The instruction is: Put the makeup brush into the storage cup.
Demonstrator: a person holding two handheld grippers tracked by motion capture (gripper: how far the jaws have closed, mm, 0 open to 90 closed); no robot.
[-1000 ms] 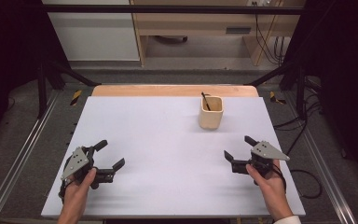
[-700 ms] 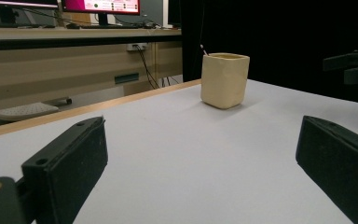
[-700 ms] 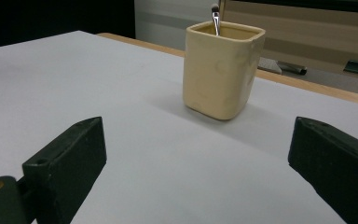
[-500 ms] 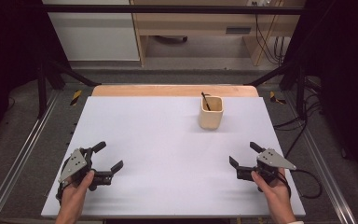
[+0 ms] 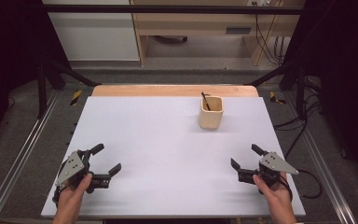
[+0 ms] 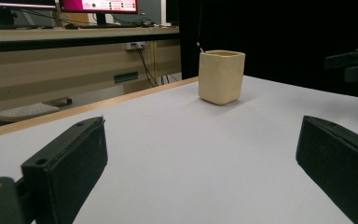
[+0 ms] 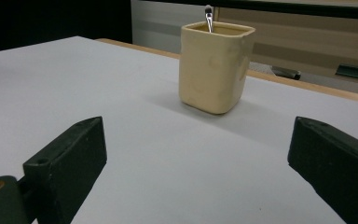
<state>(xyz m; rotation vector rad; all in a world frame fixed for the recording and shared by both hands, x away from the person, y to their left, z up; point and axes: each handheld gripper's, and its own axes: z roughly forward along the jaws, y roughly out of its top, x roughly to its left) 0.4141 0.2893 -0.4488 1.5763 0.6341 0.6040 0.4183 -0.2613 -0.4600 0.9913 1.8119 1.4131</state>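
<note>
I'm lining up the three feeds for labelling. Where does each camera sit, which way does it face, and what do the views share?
High view: fixed above the person's side, looking forward and down on the white table; both hands, left gripper and right gripper enter at the bottom.
Left gripper view: rides low on the left gripper, looking across the table to the beige cup; its open jaws frame the bottom.
Right gripper view: rides on the right gripper, facing the cup from nearer; open jaws below.
Shared: all three show the cup with a thin utensil in it.
</note>
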